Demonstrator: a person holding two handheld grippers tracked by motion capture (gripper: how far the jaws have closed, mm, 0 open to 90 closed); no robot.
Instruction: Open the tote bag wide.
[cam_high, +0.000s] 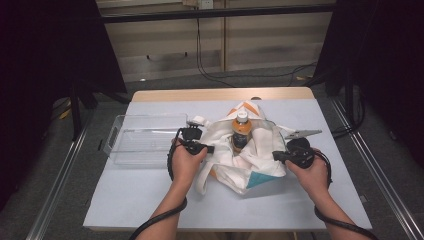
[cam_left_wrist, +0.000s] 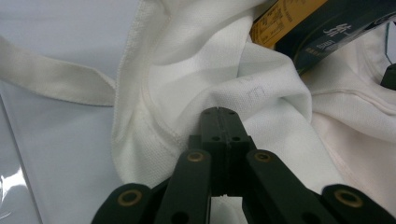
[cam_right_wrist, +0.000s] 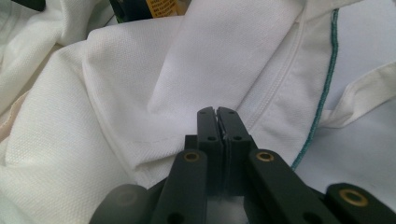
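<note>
A white cloth bag (cam_high: 250, 167) with orange and teal patches lies crumpled at the table's middle. An orange drink bottle (cam_high: 240, 131) with a white cap and dark label stands in its opening. My left gripper (cam_high: 211, 149) is shut on the bag's left edge, and my right gripper (cam_high: 275, 155) is shut on its right edge. In the left gripper view the closed jaws (cam_left_wrist: 219, 112) pinch a fold of white fabric (cam_left_wrist: 196, 60), with the bottle's label (cam_left_wrist: 299, 28) beyond. In the right gripper view the jaws (cam_right_wrist: 217, 112) press together on the fabric (cam_right_wrist: 140, 79) near a teal-stitched seam (cam_right_wrist: 327, 70).
An empty clear plastic tray (cam_high: 145, 137) sits just left of the bag, close to my left hand. A white strap (cam_left_wrist: 46, 81) of the bag trails over the pale mat (cam_high: 150, 200). Cables run along the floor beyond the table's far edge.
</note>
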